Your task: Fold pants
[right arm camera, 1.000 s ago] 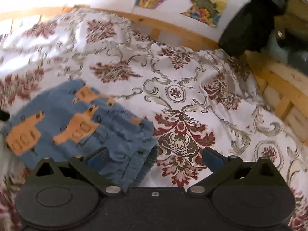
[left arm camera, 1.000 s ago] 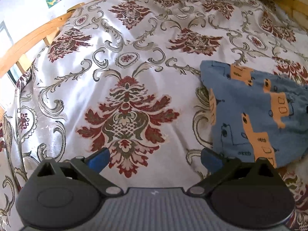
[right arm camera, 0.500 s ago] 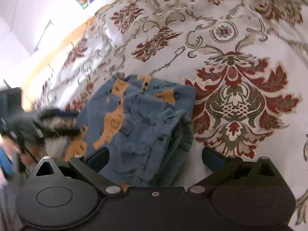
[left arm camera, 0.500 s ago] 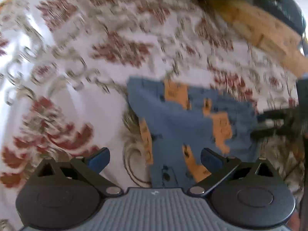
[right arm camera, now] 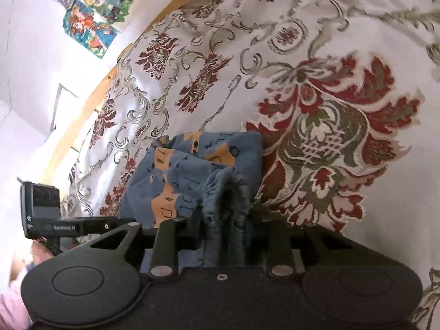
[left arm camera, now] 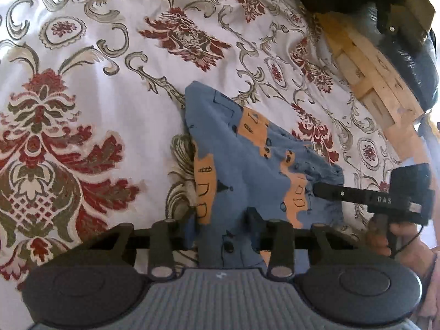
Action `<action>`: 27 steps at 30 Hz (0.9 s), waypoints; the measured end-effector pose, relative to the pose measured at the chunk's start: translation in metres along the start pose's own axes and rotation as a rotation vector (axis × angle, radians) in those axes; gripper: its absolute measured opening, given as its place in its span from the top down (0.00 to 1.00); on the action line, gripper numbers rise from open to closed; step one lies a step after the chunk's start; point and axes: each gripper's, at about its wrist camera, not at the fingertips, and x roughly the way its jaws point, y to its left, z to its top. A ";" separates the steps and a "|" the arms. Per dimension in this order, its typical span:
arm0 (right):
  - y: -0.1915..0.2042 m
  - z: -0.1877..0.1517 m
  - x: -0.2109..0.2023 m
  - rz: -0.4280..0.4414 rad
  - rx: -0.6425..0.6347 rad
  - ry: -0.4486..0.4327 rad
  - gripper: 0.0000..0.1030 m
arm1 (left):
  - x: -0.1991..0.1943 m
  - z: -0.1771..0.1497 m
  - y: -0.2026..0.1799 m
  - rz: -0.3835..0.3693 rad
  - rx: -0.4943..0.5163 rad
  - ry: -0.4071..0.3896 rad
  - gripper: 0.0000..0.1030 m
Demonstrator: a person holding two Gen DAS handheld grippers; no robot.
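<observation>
Both grips now on the pants.
Your left gripper (left arm camera: 224, 236) and right gripper (right arm camera: 224, 233), open 1 s ago, have clamped the pants (left arm camera: 247, 165), bunched between both jaws on the bed (left arm camera: 96, 104); lift next.

A big white bedspread (left arm camera: 115, 88) with red flowers and grey swirls covers the bed. A wooden bed frame (left arm camera: 376, 82) runs along the far right edge of the bed, and a shiny black bag (left arm camera: 412, 55) sits on top of it. In the right wrist view, a wooden rail (right arm camera: 90, 104) lines the left edge of the bed. Bright cartoon pictures (right arm camera: 93, 8) hang on the white wall (right arm camera: 24, 63) behind it.
</observation>
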 end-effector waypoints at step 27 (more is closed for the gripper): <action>0.054 0.043 0.048 -0.181 -0.433 -0.166 0.79 | 0.003 0.035 -0.015 0.197 0.055 -0.191 0.83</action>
